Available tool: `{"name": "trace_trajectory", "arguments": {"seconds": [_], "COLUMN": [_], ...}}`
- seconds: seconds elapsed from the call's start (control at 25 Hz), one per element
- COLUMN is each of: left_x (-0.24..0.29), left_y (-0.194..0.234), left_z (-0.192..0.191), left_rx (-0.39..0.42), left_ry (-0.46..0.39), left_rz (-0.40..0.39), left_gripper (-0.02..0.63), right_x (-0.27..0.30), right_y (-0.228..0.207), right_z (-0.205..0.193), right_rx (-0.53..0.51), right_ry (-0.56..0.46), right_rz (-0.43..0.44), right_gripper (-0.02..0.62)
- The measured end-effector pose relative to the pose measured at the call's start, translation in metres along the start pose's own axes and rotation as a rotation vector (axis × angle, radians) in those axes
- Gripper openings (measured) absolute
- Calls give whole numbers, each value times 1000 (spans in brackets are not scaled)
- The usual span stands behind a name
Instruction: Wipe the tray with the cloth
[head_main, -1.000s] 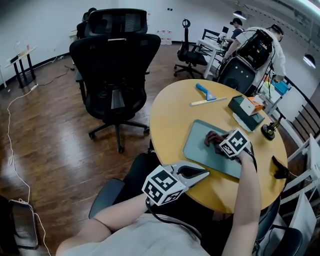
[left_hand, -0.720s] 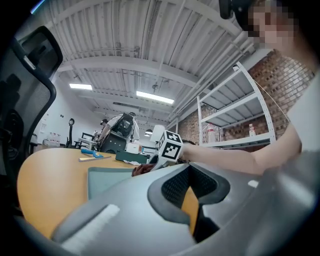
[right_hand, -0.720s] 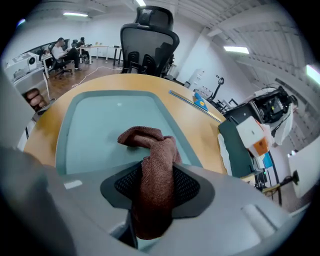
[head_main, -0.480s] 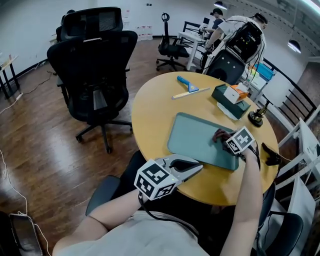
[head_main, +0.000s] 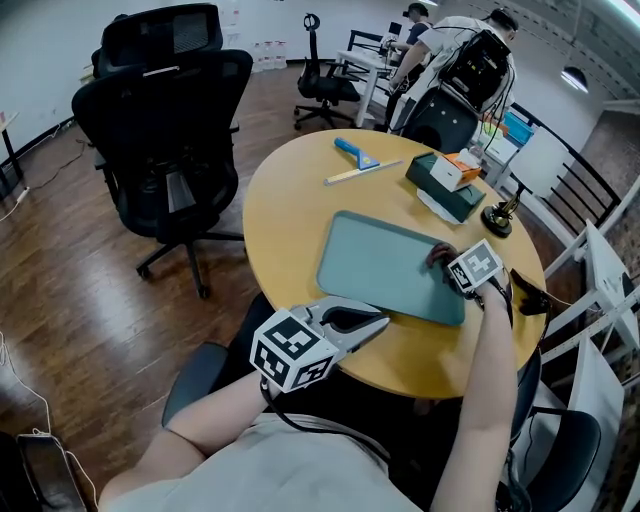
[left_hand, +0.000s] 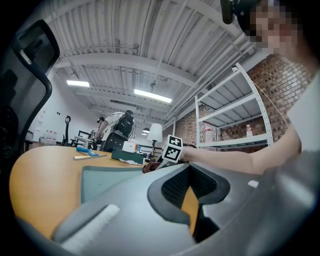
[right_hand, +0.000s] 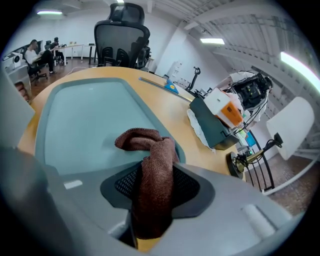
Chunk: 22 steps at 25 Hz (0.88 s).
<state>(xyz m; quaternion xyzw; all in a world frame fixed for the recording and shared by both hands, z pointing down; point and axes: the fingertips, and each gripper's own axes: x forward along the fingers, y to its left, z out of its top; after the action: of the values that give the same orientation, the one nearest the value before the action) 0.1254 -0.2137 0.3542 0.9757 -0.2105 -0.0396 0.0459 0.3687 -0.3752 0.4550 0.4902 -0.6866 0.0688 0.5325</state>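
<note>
A teal tray (head_main: 380, 262) lies on the round yellow table (head_main: 285, 215). My right gripper (head_main: 450, 268) is at the tray's right end, shut on a brown cloth (head_main: 438, 257). In the right gripper view the cloth (right_hand: 149, 155) runs out between the jaws and its free end rests on the tray (right_hand: 85, 120) near its right rim. My left gripper (head_main: 378, 323) hovers at the table's near edge, left of the tray's near corner, shut with nothing in it. In the left gripper view the tray (left_hand: 107, 178) lies ahead, with the cloth (left_hand: 149, 167) at its far side.
At the table's far side lie a blue scraper (head_main: 353, 151) and a pale strip (head_main: 362, 172). A dark green box (head_main: 445, 190) carrying a small orange-and-white box and a small stand (head_main: 497, 217) sit right of the tray. A black office chair (head_main: 160, 130) stands to the left; people work behind.
The right gripper has dragged the cloth across the tray from its middle to its right end. The left gripper has kept its place by the table's near edge.
</note>
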Motion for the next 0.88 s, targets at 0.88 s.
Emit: {"name": "trace_trajectory", "arguments": {"seconds": [0.88], "left_x": [-26], "left_y": [19], "left_z": [-3], "left_rx": [-2], "left_ry": [-17], "left_rz": [122], "left_gripper": [0], "right_x": [23], "right_y": [77], "right_z": [124], "right_rx": [-217], "right_ry": [-114], "right_rz": [122], "right_gripper": [156]}}
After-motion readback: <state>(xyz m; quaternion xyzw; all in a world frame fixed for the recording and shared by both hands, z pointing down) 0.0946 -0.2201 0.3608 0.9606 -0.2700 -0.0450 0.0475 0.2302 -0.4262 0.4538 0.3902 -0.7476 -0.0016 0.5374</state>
